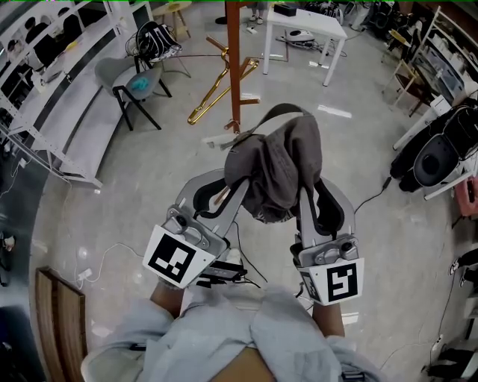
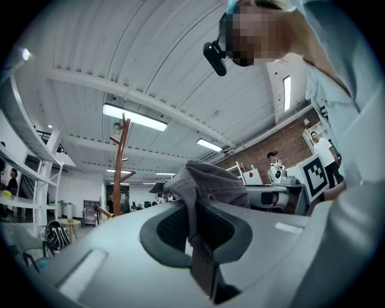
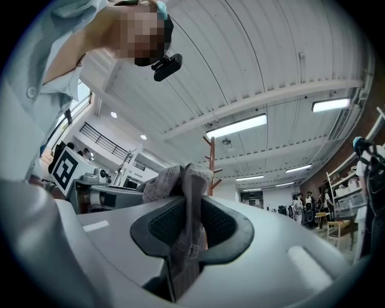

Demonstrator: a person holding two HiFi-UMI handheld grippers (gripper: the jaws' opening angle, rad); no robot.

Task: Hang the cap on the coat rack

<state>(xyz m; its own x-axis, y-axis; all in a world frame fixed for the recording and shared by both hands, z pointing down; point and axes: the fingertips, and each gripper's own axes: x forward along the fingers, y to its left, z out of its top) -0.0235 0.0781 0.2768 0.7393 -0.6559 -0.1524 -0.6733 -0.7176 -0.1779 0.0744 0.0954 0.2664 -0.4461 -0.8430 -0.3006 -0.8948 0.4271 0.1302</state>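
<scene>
Between the two grippers, held up over the floor (image 1: 134, 201) and just short of the coat rack (image 1: 234, 67), hangs the grey cap (image 1: 276, 168). It droops in soft folds, with its crown bunched on top. The left gripper (image 1: 224, 192) has its fingers clamped tight on a thin fold at one edge. The right gripper (image 1: 317, 195) has its fingers closed on a thicker wad of cloth at the other edge.

The likely trouble comes from that slack shape. With the cap crumpled, its opening may not face a peg, so it could land on the cloth alone and slide off. The thin fold on the left could also slip out if the two grippers pull apart. Letting go before the cap sits over a peg would probably drop it to the floor.

Beyond the cap, the rack's brown post rises close ahead, and its angled pegs (image 1: 216, 89) spread out on the left side. Nothing lies between the cap and the post. Well apart stand a grey chair (image 1: 131, 82) to the left, a white tabletop (image 1: 306, 22) behind the rack and black bags (image 1: 437, 153) on the right. A white cable (image 1: 112, 257) trails on the floor near the person's left.
</scene>
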